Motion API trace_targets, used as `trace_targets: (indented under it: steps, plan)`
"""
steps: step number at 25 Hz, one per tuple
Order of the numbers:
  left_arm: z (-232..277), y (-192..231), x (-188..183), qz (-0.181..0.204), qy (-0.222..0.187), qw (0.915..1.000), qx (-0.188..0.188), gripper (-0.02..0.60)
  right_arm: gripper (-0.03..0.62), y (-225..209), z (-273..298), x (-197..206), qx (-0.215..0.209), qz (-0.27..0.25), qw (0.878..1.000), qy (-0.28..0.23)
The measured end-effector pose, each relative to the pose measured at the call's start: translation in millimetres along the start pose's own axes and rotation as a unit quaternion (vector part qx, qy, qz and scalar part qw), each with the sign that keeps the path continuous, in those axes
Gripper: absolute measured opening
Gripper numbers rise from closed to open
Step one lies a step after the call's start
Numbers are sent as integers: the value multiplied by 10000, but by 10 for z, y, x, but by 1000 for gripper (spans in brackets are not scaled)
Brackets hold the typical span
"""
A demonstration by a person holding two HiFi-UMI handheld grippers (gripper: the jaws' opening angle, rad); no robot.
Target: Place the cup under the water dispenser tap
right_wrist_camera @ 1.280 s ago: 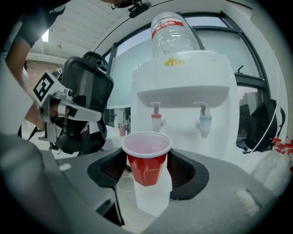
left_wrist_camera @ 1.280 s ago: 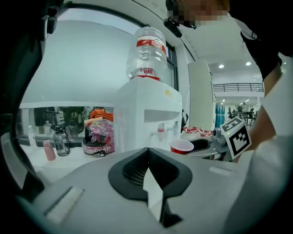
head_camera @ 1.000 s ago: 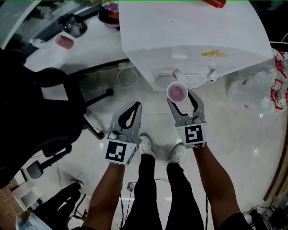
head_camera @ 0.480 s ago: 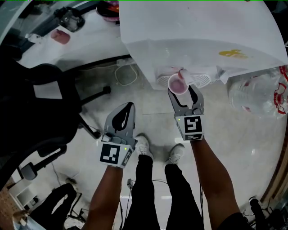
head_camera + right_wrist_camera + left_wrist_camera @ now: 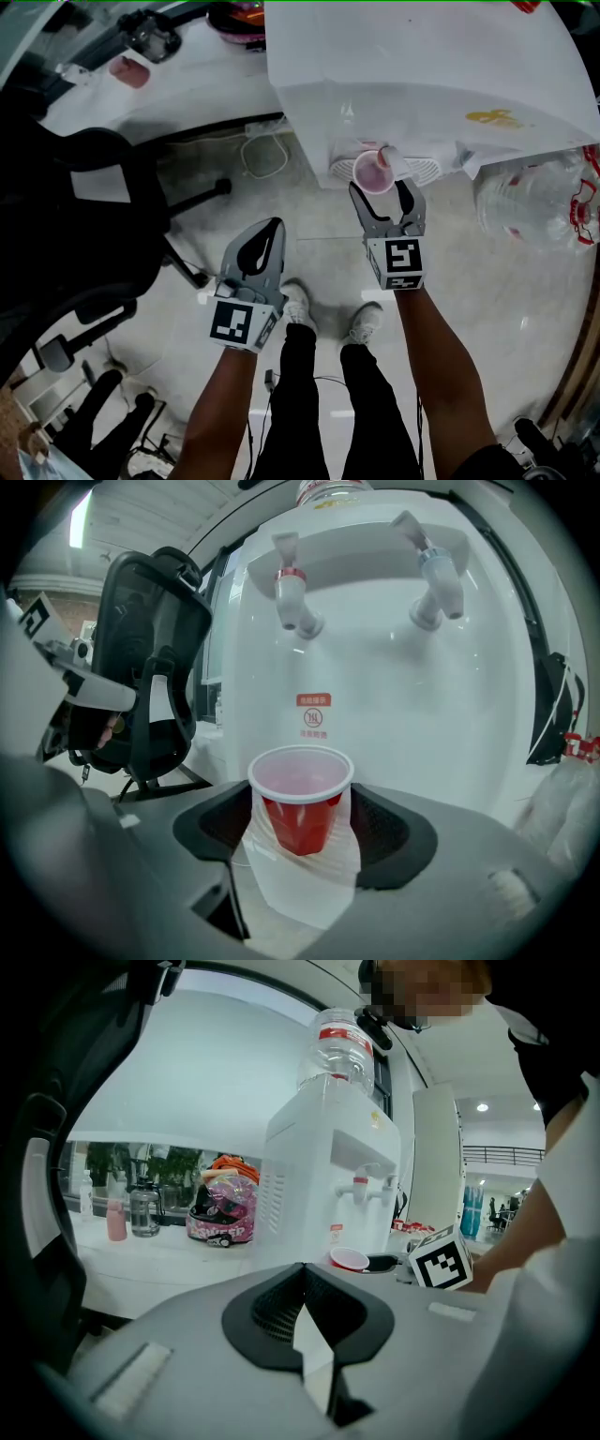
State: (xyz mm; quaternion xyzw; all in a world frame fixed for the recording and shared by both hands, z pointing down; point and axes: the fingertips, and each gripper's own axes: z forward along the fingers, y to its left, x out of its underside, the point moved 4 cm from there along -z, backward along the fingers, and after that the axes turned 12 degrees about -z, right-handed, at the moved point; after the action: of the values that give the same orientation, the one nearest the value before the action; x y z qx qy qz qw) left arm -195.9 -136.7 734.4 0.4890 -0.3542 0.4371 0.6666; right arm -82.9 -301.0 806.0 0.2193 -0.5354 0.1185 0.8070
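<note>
Right tongs [image 5: 380, 190] — just opened, apart around the red cup [image 5: 301, 794] below the dispenser tap [image 5: 293, 599]; left tongs [image 5: 302, 1275] together.

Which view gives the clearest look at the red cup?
The right gripper view: the red cup stands upright, close and central, rim and wall visible. The head view shows only its rim and inside from above; the left gripper view, a small distant rim.

Head view: the cup's [image 5: 373, 172] base was hidden below its own rim, so contact with the drip tray [image 5: 427, 170] was unclear. The water dispenser [image 5: 412, 66] and office chair [image 5: 84, 206] ran off the picture edges. Right gripper view: the bottle [image 5: 330, 489] was cropped at the top, and the red label [image 5: 314, 716] print was too small to read.
</note>
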Motion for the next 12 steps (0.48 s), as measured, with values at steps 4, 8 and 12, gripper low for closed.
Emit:
trace_targets:
  steps: [4, 8, 12]
  plan:
    - [-20, -8, 52, 27, 79, 10000, -4, 15, 341, 14, -96, -27, -26, -108, 9998, -151]
    - [-103, -51, 76, -10, 164, 9999, -8, 15, 342, 67, -361, -104, -36, -81, 9996, -278]
    - [-325, -221, 117, -141, 608, 9980, -16, 17, 325, 166, -811, -244, -65, 60, 9996, -270]
